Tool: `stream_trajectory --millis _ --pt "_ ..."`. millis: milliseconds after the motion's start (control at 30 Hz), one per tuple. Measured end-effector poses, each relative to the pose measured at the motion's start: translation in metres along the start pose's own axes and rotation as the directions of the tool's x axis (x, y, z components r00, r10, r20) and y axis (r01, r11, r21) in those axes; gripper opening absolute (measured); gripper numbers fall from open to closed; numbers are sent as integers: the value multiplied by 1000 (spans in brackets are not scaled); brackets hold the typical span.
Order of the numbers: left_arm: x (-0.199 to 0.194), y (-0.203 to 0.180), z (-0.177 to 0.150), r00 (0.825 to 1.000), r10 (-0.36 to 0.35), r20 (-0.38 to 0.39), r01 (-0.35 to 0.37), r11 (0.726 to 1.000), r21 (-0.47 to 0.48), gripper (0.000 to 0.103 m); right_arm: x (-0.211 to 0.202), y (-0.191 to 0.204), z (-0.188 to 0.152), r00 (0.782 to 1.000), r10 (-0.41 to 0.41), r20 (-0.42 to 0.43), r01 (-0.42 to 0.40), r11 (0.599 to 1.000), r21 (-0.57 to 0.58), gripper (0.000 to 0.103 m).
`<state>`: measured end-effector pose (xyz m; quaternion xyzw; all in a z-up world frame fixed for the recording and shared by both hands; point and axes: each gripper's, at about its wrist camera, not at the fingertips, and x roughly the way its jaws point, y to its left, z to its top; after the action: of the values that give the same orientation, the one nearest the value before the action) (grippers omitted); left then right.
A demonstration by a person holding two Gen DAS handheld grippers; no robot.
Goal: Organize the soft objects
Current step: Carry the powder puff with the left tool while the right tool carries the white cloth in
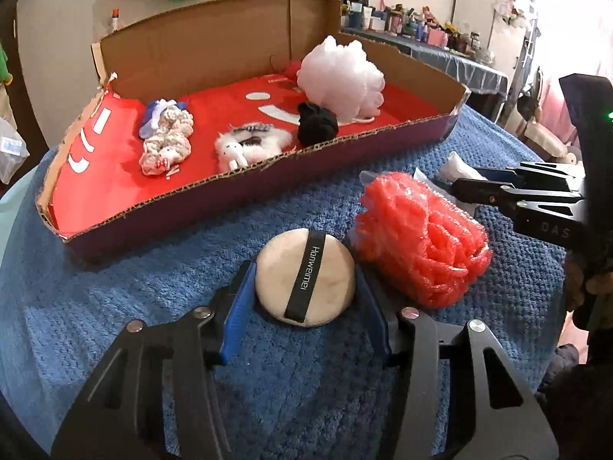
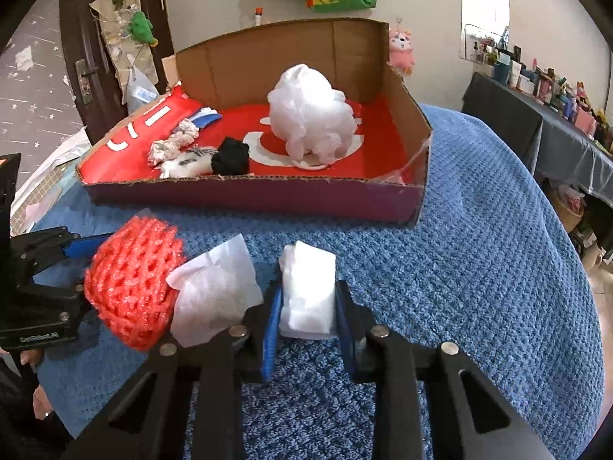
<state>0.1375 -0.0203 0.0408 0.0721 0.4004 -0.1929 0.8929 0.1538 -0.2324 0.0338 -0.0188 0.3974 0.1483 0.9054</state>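
1. Round beige powder puff with black ribbon strap [image 1: 305, 278]: lay low centre of the left wrist view, on the blue knitted blanket [image 1: 115, 306]. Judged light, squashy, non-slip; best taken across its rim, clear of the strap.
2. White folded cotton pad [image 2: 308, 291]: low centre of the right wrist view, on the same blanket. Judged very light, easily crushed; taken by its flat sides.
3. Red foam mesh sleeve [image 1: 421, 241]: right of the puff, untouched. Judged springy, featherweight.
4. Loose white tissue sheet [image 2: 214, 291]: between the mesh sleeve and the pad.
5. Left gripper [image 1: 304, 306]: part open, blue pads flanking the puff and seemingly touching its edges; firm pinch could not be told.
6. Right gripper [image 2: 306, 306]: clenched on the cotton pad, pads pressing both sides.
7. Shallow cardboard box with red lining [image 1: 268, 188]: upper half of both views, already holding a white mesh bath pouf [image 1: 341, 76].
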Motion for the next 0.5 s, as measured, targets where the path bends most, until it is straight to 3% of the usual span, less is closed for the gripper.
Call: stream_trajectory --millis 300,500 --pt "-15 -2 -3 999 4 40 -5 1000 4 49 -8 -1 0 1000 3 27 -3 1000 0 28" --pt "-41 12 13 995 8 103 -7 1000 -5 49 -17 2 10 998 23 59 -23 1000 -1 28"
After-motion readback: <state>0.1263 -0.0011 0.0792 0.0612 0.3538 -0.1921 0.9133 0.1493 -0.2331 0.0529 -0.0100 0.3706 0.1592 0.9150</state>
